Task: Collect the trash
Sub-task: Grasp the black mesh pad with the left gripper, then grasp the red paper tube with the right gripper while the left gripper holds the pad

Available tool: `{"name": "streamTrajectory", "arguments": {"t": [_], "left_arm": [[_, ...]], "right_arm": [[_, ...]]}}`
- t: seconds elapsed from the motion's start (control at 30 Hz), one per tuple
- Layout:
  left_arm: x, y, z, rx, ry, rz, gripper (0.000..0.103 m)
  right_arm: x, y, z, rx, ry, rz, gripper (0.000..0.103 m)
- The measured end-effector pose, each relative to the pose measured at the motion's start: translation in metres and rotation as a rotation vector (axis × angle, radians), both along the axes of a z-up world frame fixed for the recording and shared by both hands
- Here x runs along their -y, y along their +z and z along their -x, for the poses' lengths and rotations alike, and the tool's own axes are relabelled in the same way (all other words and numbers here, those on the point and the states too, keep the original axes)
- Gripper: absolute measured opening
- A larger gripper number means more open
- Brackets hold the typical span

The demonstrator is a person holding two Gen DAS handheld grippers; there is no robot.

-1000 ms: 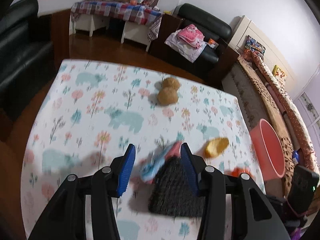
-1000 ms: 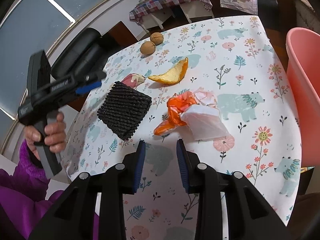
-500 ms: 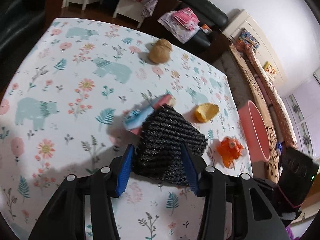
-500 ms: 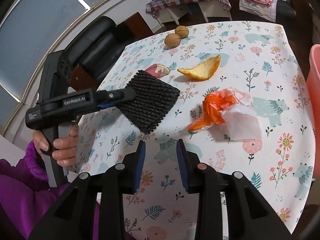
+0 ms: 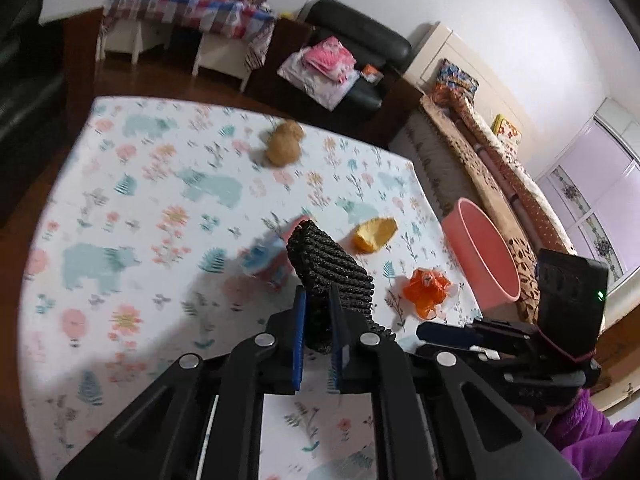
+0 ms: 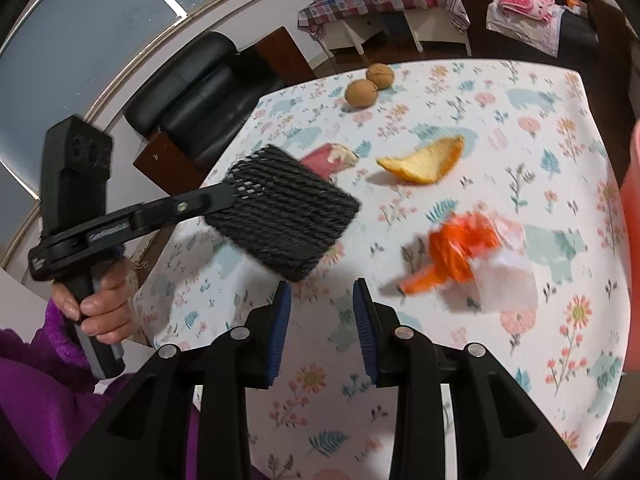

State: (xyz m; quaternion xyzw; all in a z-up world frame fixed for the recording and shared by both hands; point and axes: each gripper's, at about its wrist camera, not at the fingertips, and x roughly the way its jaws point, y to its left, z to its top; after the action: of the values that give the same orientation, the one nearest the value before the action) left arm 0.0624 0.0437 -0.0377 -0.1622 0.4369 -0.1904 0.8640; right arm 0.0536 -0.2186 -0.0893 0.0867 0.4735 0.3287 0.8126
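Observation:
My left gripper (image 5: 318,312) is shut on a black foam net sleeve (image 5: 332,272) and holds it above the floral table; the sleeve also shows in the right wrist view (image 6: 284,212). My right gripper (image 6: 322,304) is open and empty, low over the table's near edge. On the table lie an orange peel (image 6: 424,162), crumpled orange and white wrappers (image 6: 472,256) and a pink wrapper (image 6: 328,158). A pink bin (image 5: 486,252) stands past the table's right edge.
Two walnuts (image 6: 368,84) sit at the far side of the table (image 6: 560,320). Black sofas (image 5: 360,44), a low bench with a checked cloth (image 5: 188,12) and a bed (image 5: 500,168) surround the table.
My left gripper has closed on the black net sleeve and lifted it off the table. My right gripper stayed open and shifted a little.

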Motion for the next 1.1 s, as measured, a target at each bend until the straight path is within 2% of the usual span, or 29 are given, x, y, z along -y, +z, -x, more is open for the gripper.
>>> {"name": "streamTrajectory", "arguments": {"t": [0.23, 0.37, 0.43, 0.5, 0.67, 0.77, 0.87, 1.03, 1.1], "left_arm": [[-0.049, 0.027, 0.025, 0.09, 0.118, -0.015, 0.009], [-0.076, 0.037, 0.033, 0.129, 0.197, -0.009, 0.009], [-0.089, 0.039, 0.037, 0.138, 0.225, 0.008, 0.009], [-0.099, 0.038, 0.041, 0.139, 0.246, 0.022, 0.009], [-0.117, 0.032, 0.046, 0.127, 0.275, 0.048, 0.009], [-0.123, 0.027, 0.047, 0.115, 0.286, 0.059, 0.009], [-0.125, 0.025, 0.047, 0.106, 0.289, 0.067, 0.009], [-0.124, 0.021, 0.046, 0.091, 0.293, 0.069, 0.009], [-0.124, 0.02, 0.046, 0.085, 0.296, 0.074, 0.009]], "right_arm": [[-0.028, 0.008, -0.025, -0.035, -0.028, -0.04, 0.033], [-0.049, 0.007, -0.047, -0.1, -0.087, -0.06, 0.033], [-0.057, 0.006, -0.058, -0.125, -0.146, -0.067, 0.034], [-0.061, 0.001, -0.071, -0.165, -0.208, -0.071, 0.043], [-0.067, -0.016, -0.096, -0.272, -0.29, -0.105, 0.044], [-0.078, -0.019, -0.102, -0.264, -0.287, -0.076, 0.044], [-0.093, -0.017, -0.102, -0.197, -0.274, -0.025, 0.044], [-0.111, -0.014, -0.093, -0.095, -0.193, 0.052, 0.043], [-0.116, -0.012, -0.086, -0.053, -0.151, 0.074, 0.029]]}}
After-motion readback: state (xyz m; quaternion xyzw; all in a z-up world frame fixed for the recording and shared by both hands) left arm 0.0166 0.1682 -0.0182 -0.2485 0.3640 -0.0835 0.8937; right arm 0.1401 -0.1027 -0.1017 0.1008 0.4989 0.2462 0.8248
